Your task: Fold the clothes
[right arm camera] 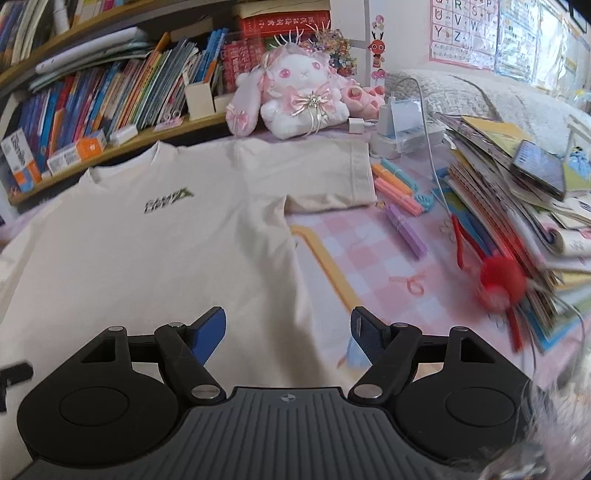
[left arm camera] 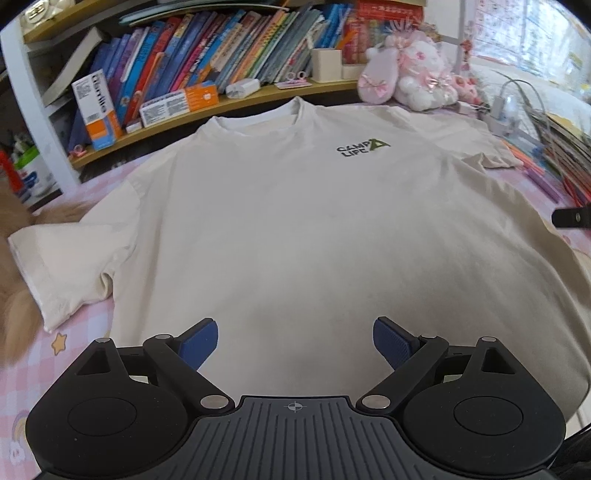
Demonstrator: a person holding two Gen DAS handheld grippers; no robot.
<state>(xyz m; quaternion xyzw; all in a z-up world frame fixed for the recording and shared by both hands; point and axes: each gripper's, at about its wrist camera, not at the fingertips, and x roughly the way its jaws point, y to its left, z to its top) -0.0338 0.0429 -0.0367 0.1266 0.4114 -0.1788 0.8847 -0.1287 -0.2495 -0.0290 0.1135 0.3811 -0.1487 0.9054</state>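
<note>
A cream cotton T-shirt (left arm camera: 295, 221) was spread flat before a wooden bookshelf (left arm camera: 207, 110), left of stacked paper booklets (right arm camera: 517, 206).

The T-shirt (left arm camera: 295, 221) chest print reads "CAMP LIFE"; the wall alphabet poster (right arm camera: 461, 29) shows R, S, Y, Z.

We see each gripper, left (left arm camera: 295, 341) and right (right arm camera: 288, 332), built of black arms with silver pivot screws, blue ribbed pads (left arm camera: 391, 341) and a grey grooved plate (right arm camera: 286, 435) marked with a crosshair.
</note>
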